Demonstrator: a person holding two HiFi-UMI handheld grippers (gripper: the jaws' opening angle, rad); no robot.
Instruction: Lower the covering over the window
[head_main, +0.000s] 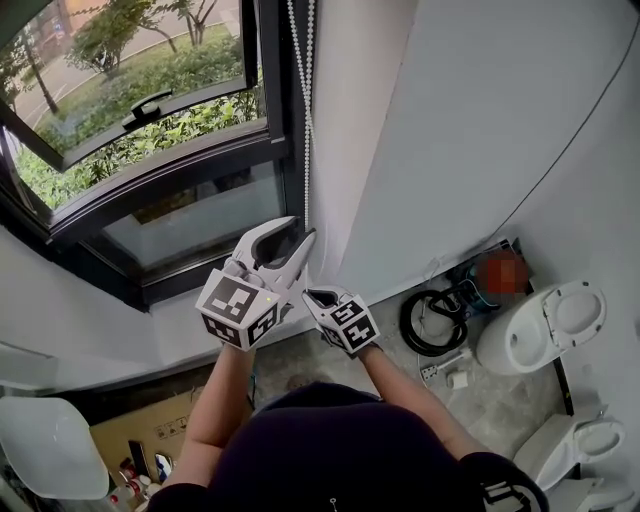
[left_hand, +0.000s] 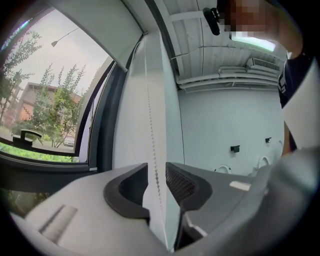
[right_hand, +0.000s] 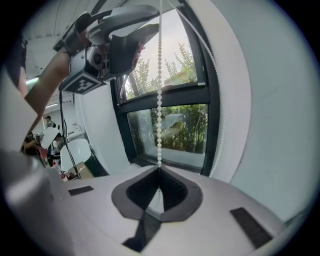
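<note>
- Pinching the bead chain (right_hand: 159, 100) tight, the right gripper (right_hand: 159, 170) has its jaws closed on the beads, low down beside the window (head_main: 150, 100).
- Higher up beside the window, the left gripper (left_hand: 156, 172) has its jaws a bit apart. The chain hangs between them and is not squeezed.
- The blind (left_hand: 107, 30) covers only the top of the window, so most of the glass is bare. I think the job has hardly begun, and lots of pulling is left.
- The chain hangs close to the window's dark frame (head_main: 270, 90) and the white wall (head_main: 450, 130), so there is little room sideways.
- Below the window there is open room to pull down. The toilets (head_main: 545, 325) stand well away from the window.
</note>
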